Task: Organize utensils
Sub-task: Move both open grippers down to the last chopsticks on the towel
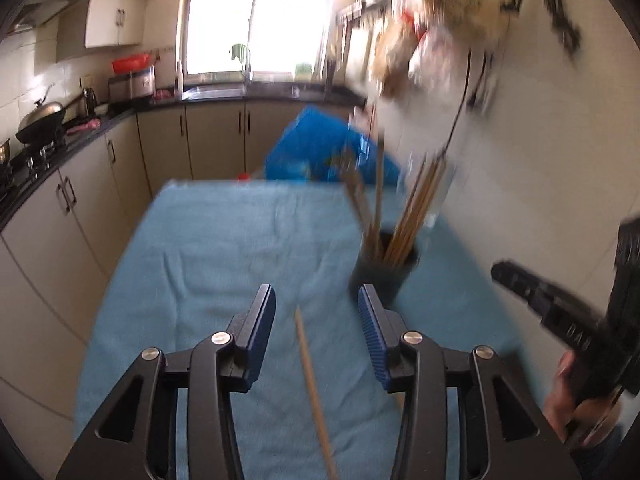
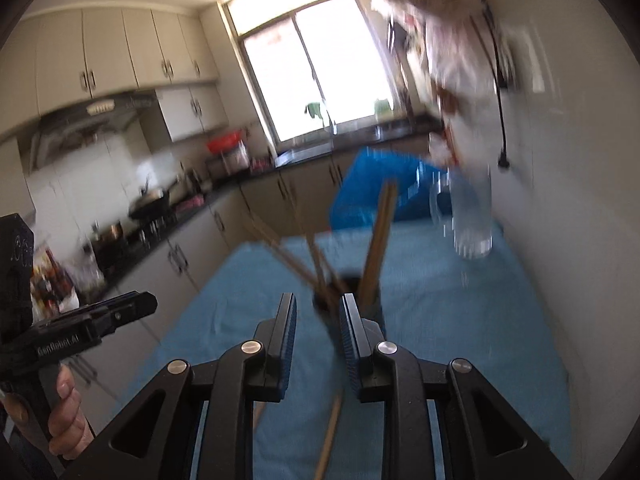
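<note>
Nearest my left gripper (image 1: 317, 300), jaws wide apart and empty, one loose chopstick (image 1: 312, 384) lies on the blue cloth (image 1: 224, 248), just short of the dark holder (image 1: 384, 276). My right gripper (image 2: 318, 308) gapes narrower, empty. One clear glass (image 2: 470, 216) stands beyond the holder.

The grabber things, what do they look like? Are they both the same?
Both look alike. The left gripper and right gripper have black angular frames with cut-out holes, round silver bolts, and two flat fingers lined with ribbed blue pads. White lettering runs along the side of each body. A bare hand wraps each black handle; no sleeve or cable shows.
</note>
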